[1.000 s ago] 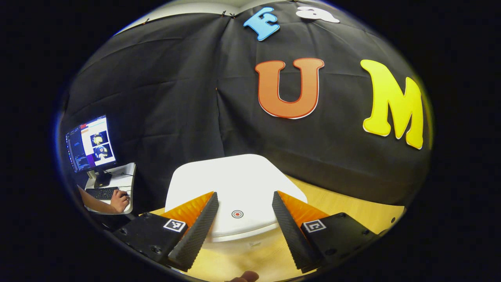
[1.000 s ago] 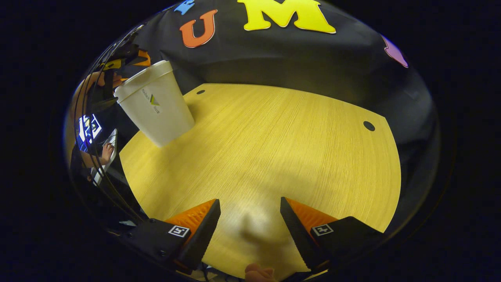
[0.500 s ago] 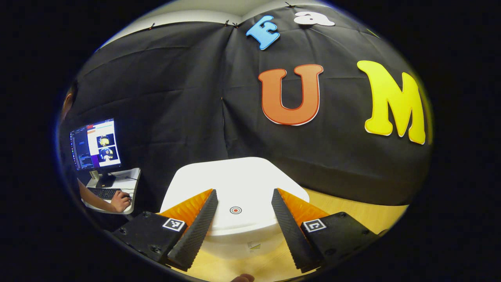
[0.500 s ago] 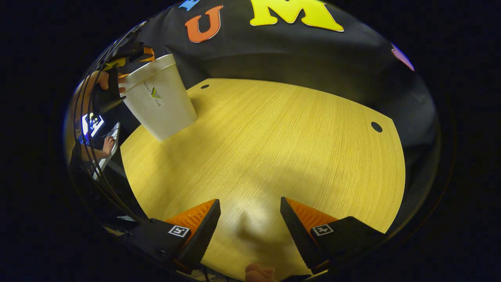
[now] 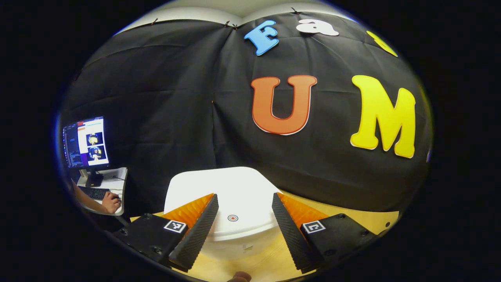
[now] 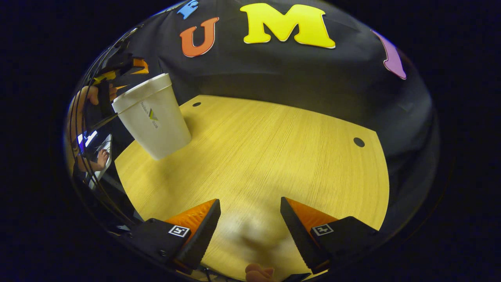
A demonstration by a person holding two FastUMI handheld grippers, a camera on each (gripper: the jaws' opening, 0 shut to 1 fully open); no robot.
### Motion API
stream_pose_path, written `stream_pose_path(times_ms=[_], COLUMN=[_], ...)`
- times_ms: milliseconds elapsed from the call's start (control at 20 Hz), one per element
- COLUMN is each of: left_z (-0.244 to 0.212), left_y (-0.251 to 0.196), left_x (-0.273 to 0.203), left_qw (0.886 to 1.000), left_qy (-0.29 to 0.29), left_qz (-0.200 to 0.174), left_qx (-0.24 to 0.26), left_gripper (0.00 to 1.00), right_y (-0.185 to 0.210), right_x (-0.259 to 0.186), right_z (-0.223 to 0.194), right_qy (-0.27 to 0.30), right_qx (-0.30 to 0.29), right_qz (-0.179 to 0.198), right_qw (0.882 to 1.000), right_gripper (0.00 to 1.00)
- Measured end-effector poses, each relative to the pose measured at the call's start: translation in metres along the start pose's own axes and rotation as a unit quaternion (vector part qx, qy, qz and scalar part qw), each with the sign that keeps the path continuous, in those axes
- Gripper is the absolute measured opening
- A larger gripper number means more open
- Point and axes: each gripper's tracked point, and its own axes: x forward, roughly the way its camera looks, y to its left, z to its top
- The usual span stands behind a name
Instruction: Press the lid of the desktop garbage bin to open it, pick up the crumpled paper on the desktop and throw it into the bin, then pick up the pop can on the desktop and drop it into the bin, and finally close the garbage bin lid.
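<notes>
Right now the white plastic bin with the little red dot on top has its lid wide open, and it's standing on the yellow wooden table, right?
Not quite: the lid is shut, flat on the white plastic bin. The left gripper view shows it. The bin does stand on the yellow wooden table.

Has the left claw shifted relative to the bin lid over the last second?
Yes, slightly. In the left gripper view the open left claw sits a little farther back from the garbage bin: its lid's target mark stays between the fingers, while more of the bin's front wall shows below.
</notes>
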Motion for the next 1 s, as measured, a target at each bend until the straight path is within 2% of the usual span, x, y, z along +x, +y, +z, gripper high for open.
stream_pose_path(times_ms=[250, 550, 700, 850, 1000], left_z=[0.005, -0.001, -0.002, -0.014, -0.015], left_y=[-0.011, -0.009, -0.01, -0.013, -0.022], left_x=[-0.036, -0.065, -0.08, -0.104, -0.122], left_qw=[0.996, 0.985, 0.98, 0.972, 0.963], left_qy=[0.014, 0.015, 0.01, 0.019, 0.004], left_qz=[-0.083, -0.16, -0.189, -0.224, -0.255], left_qx=[0.03, 0.058, 0.064, 0.068, 0.085], left_gripper=[0.92, 0.92, 0.92, 0.92, 0.92], right_y=[0.013, 0.032, 0.041, 0.049, 0.05], right_x=[-0.04, -0.092, -0.111, -0.133, -0.148], right_z=[0.054, 0.117, 0.13, 0.138, 0.143], right_qy=[-0.067, -0.165, -0.203, -0.24, -0.267], right_qx=[0.031, 0.025, 0.015, 0.028, 0.037], right_qz=[-0.052, -0.096, -0.116, -0.125, -0.142], right_qw=[0.996, 0.981, 0.972, 0.962, 0.952], right_gripper=[0.97, 0.97, 0.97, 0.97, 0.97])
